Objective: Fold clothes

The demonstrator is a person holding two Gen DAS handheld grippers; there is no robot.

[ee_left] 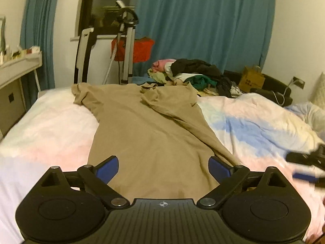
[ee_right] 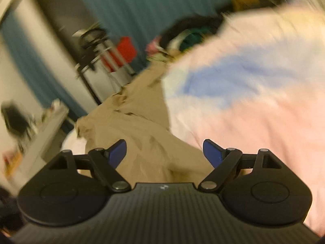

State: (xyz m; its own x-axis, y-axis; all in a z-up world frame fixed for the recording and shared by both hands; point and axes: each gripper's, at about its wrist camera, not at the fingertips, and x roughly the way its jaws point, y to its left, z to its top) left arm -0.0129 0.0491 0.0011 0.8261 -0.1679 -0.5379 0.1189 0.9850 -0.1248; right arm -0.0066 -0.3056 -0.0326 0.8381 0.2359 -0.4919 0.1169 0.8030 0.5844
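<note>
A tan shirt (ee_left: pixel 148 126) lies spread on the bed, its collar at the far end and its right side folded over the body. My left gripper (ee_left: pixel 163 167) is open and empty, just above the shirt's near hem. My right gripper (ee_right: pixel 164 152) is open and empty over the shirt's near right edge (ee_right: pixel 142 142); its view is tilted and blurred. The right gripper also shows in the left wrist view (ee_left: pixel 306 162) at the right edge, blurred.
The bed has a pastel pink, blue and white cover (ee_left: pixel 254 130). A pile of mixed clothes (ee_left: pixel 193 73) lies at the far end of the bed. A stand with a red bag (ee_left: pixel 132 48), teal curtains (ee_left: pixel 203 20) and a white shelf (ee_left: pixel 18 67) lie beyond.
</note>
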